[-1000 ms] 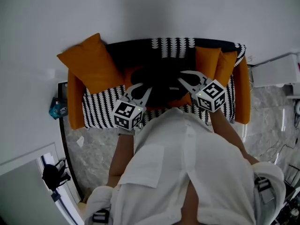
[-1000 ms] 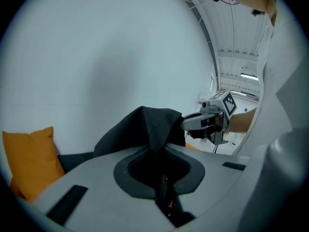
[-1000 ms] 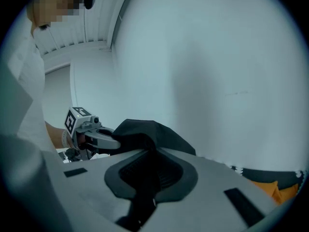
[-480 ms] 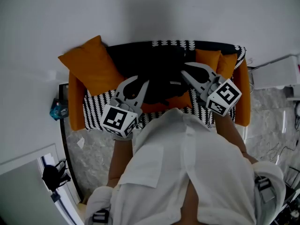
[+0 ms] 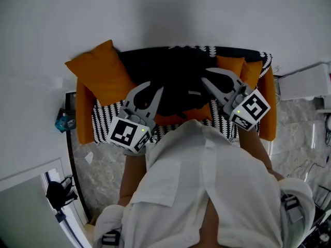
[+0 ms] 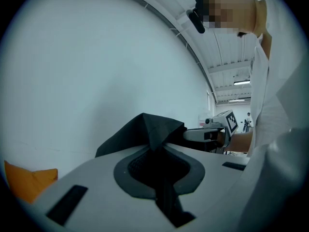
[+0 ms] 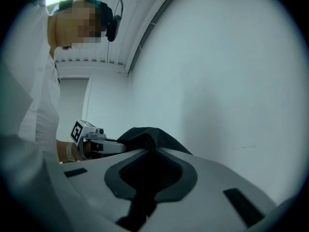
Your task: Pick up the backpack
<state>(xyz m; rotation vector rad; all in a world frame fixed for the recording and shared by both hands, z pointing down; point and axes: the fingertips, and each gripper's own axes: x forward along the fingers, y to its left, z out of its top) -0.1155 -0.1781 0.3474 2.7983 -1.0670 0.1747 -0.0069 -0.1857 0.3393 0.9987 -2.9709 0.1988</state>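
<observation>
Orange sofa (image 5: 81, 119) | backpack (image 5: 176, 81) raised higher than before | left hand-held gripper (image 5: 157, 93) and right hand-held gripper (image 5: 205, 78) clamped on its fabric

Black backpack (image 5: 176, 84), orange cushion (image 5: 98, 74), black-and-white patterned throw (image 5: 106, 116).

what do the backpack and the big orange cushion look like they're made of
The backpack looks like soft black fabric, probably a synthetic weave, with a matte finish: it folds into limp, creased peaks and shows no shine. The orange cushion seems to have a matte cloth cover, likely over soft filling: it looks plump with pinched corners. The weave itself is too small to tell.
</observation>
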